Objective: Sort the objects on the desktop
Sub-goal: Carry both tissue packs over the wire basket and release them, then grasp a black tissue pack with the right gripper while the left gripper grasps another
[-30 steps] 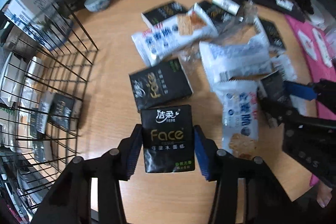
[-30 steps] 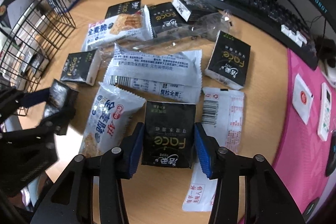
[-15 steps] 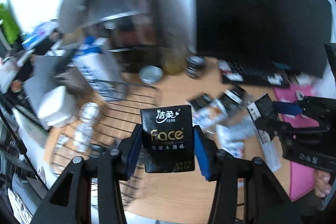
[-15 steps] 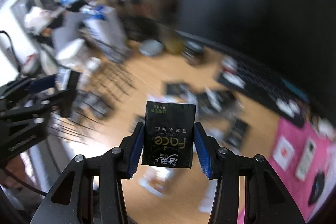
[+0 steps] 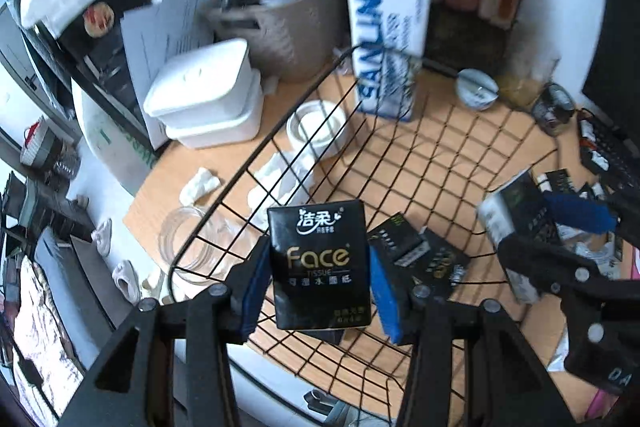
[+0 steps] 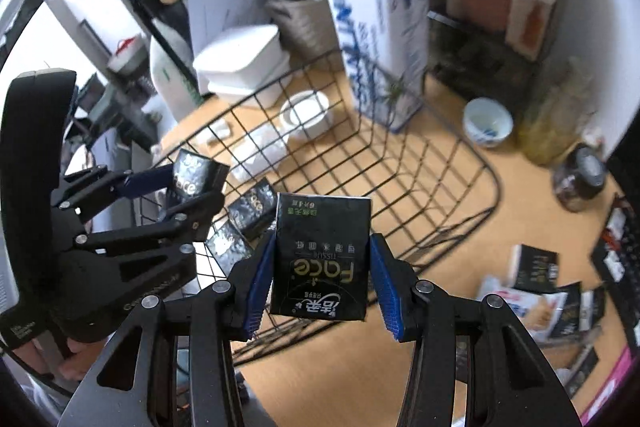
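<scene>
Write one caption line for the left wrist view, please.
Left gripper holds a black tissue pack above the wire basket.

A cluttered home-office desk: around the wire basket (image 6: 400, 163) stand a milk carton (image 6: 380, 39), lidded containers (image 6: 240, 67), a keyboard (image 6: 620, 247) and, behind, crowded shelves (image 5: 80, 7).

Your left gripper (image 5: 319, 281) and right gripper (image 6: 320, 277) are of one build: matte black angular linkage arms, silver round screw heads at the pivots, and ribbed blue pads lining the jaws. The left unit's black body carries faint pale lettering, too blurred to read.
</scene>
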A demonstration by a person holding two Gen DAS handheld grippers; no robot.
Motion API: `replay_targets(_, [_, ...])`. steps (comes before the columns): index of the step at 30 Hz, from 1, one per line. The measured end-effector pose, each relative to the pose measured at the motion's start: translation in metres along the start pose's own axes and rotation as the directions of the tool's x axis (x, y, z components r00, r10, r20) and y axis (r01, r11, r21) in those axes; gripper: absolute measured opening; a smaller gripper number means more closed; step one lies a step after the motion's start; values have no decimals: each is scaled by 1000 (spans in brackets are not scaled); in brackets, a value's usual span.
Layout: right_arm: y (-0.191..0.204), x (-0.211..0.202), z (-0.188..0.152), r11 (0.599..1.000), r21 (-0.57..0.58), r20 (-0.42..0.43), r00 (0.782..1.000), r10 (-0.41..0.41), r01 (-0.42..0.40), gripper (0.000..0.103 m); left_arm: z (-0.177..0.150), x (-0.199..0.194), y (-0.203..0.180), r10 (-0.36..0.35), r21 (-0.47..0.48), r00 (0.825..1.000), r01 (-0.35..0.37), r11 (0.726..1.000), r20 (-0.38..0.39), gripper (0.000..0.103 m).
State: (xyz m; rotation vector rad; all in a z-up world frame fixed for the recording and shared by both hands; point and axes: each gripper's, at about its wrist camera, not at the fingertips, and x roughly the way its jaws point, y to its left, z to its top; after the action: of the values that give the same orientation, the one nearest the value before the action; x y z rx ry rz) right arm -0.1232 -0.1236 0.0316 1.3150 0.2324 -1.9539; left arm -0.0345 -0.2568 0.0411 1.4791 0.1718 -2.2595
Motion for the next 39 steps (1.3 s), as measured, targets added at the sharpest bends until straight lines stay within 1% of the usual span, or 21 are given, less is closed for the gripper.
replay_targets(1, [1,5,2,1000,-1,-7,1000,0,0,48,-1,6,2,-7,-13,1000,7,1000,-10,53])
replay_targets(5, [5,20,5,999,-25,-31,999,-40,39,48,-8,23,7,-40,-43,999,39,998,-37,53])
replay_targets(7, [4,20,6,999,-26,-27,999,-44,43,49,-10,24,6,-26,-29,999,25,999,-28,57])
replay_targets(9, [4,18,5,999,-19,-15,999,-46,45,49,-11,19,3,-13,-19,1000,13,1000,-16,71])
replay_targets(11, [5,14,7,999,-10,2,999,-49,49,51,-11,15,2,-10,-7,1000,10,1000,-2,74])
replay_targets(13, [6,6,8,999,-13,18,999,-47,47,53,-10,11,3,-12,-7,1000,12,1000,2,74])
replay_targets(17, [3,-27,3,998,-13,68,996,-62,63,53,-11,-10,4,-36,-18,999,37,999,37,74])
replay_targets(21, [-14,-82,-17,995,16,129,987,-96,95,54,-14,-40,-13,-79,13,994,78,997,79,74])
replay_targets(23, [-31,-112,-35,991,46,150,980,-129,123,56,-15,-58,-35,-97,66,989,90,994,110,74])
replay_targets(24, [-40,-123,-44,988,63,157,976,-149,141,59,-17,-67,-51,-106,107,987,93,990,125,74])
replay_targets(25, [-51,-135,-56,983,87,165,970,-177,164,61,-18,-72,-62,-113,128,985,96,987,131,74])
replay_targets(26, [-67,-145,-69,974,118,168,963,-212,194,64,-20,-79,-81,-142,167,981,120,979,133,74])
replay_targets(28, [-97,-154,-96,952,178,138,951,-276,251,64,-24,-82,-108,-187,216,975,158,963,119,74])
replay_targets(30, [-125,-153,-121,933,223,87,947,-308,283,64,-32,-78,-147,-212,287,973,179,941,88,74])
replay_targets(31, [-141,-148,-135,923,250,55,947,-315,293,64,-34,-75,-159,-213,304,974,181,935,76,74])
replay_targets(33, [-169,-136,-158,905,298,0,948,-317,303,64,-42,-55,-192,-220,340,975,201,919,18,74])
replay_targets(35, [-192,-124,-175,887,331,-44,944,-328,323,64,-48,-33,-215,-197,352,980,193,916,-25,74])
replay_targets(37, [-217,-110,-192,864,377,-88,942,-325,334,64,-53,-18,-229,-173,364,984,179,914,-49,74])
replay_targets(39, [-242,-98,-204,842,433,-114,946,-304,323,64,-56,1,-244,-121,377,991,136,916,-63,74])
